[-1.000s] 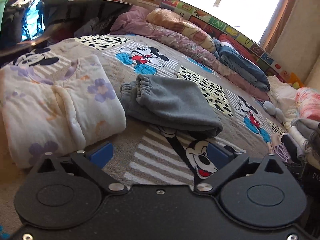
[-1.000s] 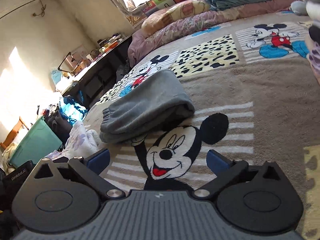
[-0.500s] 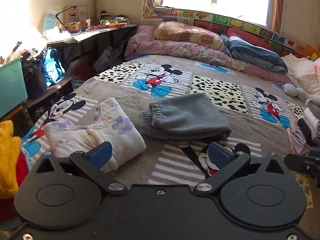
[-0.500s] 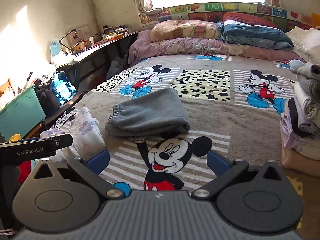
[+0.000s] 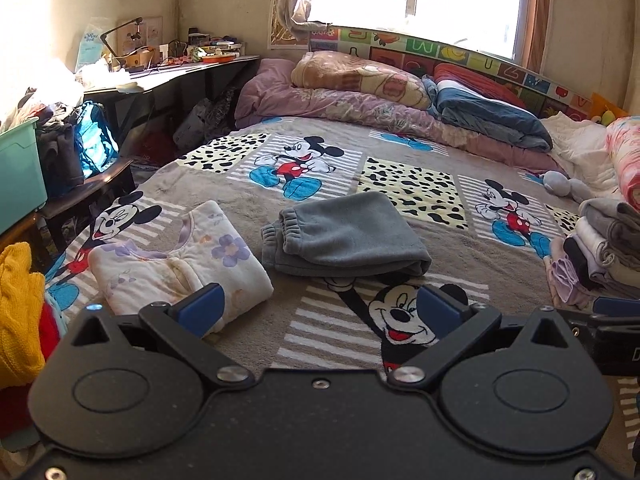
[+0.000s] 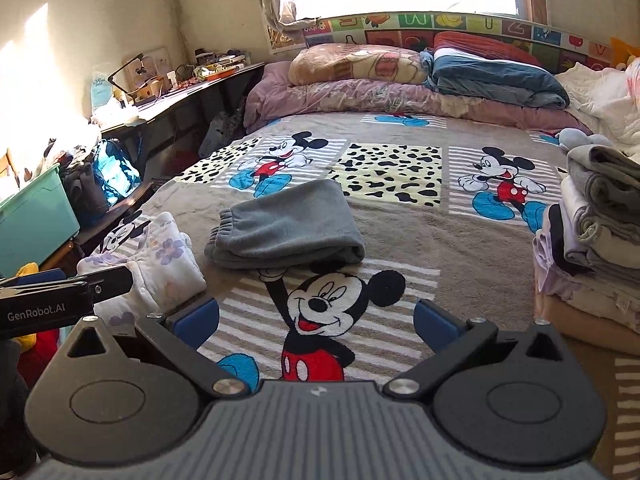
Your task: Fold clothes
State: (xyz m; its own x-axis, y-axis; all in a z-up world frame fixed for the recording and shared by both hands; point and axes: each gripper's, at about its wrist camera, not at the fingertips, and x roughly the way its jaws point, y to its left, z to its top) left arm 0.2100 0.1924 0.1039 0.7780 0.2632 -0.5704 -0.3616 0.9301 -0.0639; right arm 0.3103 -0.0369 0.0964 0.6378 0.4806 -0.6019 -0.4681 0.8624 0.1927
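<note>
Off to the far left of the left gripper (image 5: 318,310) sits a green bin (image 5: 20,176) with a yellow knit (image 5: 18,312) heaped below it, down past the edge of the bed. The gripper itself hangs above the near edge of the blanket (image 5: 400,208), its blue pads (image 5: 202,308) spread wide with nothing between them. Just ahead of its left finger lies the floral top (image 5: 176,264), folded into a block, with its near corner partly hidden behind that pad. Ahead of the gap between the fingers, a little further on, are the grey trousers (image 5: 344,236), folded flat with the cuffs turned to the left, close beside the top but apart from it. The right gripper (image 6: 316,318) hangs alongside, likewise released and empty, both pads (image 6: 434,322) wide; from it the trousers (image 6: 286,226) lie straight ahead and slightly left, beyond the big mouse picture on the blanket (image 6: 440,240). To its right stands a stack (image 6: 596,232) of folded clothes at the edge of the bed. Far ahead of both tools, under the window, pillows (image 6: 360,64) and quilts are piled
</note>
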